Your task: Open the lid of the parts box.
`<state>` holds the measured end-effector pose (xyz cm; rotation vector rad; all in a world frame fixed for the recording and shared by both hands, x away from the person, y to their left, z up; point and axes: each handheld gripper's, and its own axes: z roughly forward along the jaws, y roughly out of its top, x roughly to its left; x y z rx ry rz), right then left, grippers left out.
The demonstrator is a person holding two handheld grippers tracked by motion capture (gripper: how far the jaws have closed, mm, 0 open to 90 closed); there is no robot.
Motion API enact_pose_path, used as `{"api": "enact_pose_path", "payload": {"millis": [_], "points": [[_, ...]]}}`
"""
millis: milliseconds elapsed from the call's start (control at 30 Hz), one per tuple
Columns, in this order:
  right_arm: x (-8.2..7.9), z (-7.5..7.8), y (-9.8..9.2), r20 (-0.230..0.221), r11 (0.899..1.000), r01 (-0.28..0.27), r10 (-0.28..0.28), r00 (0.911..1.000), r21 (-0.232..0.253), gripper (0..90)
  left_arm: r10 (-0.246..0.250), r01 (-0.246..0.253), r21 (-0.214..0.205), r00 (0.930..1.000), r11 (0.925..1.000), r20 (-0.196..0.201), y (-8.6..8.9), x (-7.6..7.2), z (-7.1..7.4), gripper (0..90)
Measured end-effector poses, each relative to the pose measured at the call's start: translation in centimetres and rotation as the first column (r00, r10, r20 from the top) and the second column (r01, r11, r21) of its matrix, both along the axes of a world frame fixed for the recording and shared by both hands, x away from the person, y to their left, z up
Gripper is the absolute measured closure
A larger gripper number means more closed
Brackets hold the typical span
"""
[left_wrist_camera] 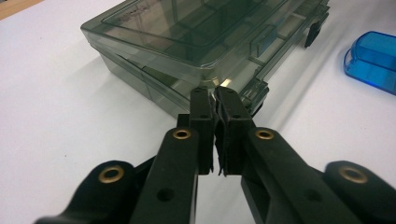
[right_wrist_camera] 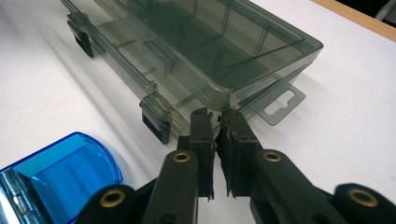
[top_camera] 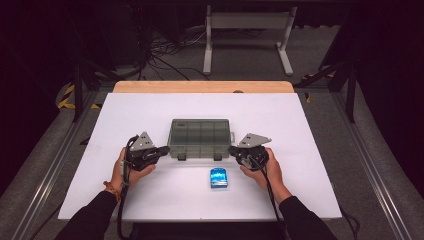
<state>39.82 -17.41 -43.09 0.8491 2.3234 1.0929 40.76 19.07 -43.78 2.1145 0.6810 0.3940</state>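
Observation:
A smoky transparent compartment box (top_camera: 200, 132) lies with its lid down in the middle of the white table (top_camera: 150, 107), its two dark latches facing me. My left gripper (top_camera: 165, 149) is shut, its tips against the box's near left corner (left_wrist_camera: 219, 84). My right gripper (top_camera: 232, 149) is shut too, its tips at the near right corner (right_wrist_camera: 224, 100). In both gripper views the jaws stand pressed together at the lid's rim; whether they pinch that thin rim I cannot tell. A small blue transparent case (top_camera: 219, 178) lies in front of the box, between my hands.
The box's hang tab (right_wrist_camera: 280, 105) sticks out from its right end. A latch (right_wrist_camera: 156, 123) sits just left of my right gripper's (right_wrist_camera: 217, 114) tips. A wooden strip (top_camera: 202, 86) edges the table's far side, with a metal stand (top_camera: 247, 35) and cables beyond.

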Motion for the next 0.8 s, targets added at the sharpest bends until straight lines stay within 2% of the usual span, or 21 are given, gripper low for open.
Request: {"api": "enact_pose_path", "payload": {"millis": [133, 500, 533, 800], "points": [[0.07, -0.03, -0.07, 0.000, 1.000, -0.002, 0.002, 1.0000, 0.005, 88.6, 0.006, -0.006, 0.003, 1.0000, 1.0000, 0.003, -0.04, 0.04, -0.04, 89.6], [0.20, -0.23, -0.12, -0.001, 1.000, 0.007, -0.007, 1.0000, 0.011, 86.4, 0.009, -0.009, 0.004, 0.9999, 1.0000, 0.013, 0.00, 0.08, -0.02, 89.7], [0.19, -0.22, -0.13, 0.001, 1.000, 0.006, -0.006, 1.0000, 0.011, 86.2, 0.009, -0.010, 0.011, 0.9996, 0.9999, 0.026, 0.05, 0.13, 0.03, 89.6], [0.05, 0.04, -0.14, 0.028, 1.000, 0.006, -0.006, 0.9996, 0.020, 84.8, 0.026, -0.027, 0.003, 0.9990, 0.9996, 0.036, 0.03, 0.00, 0.12, 86.5]]}}
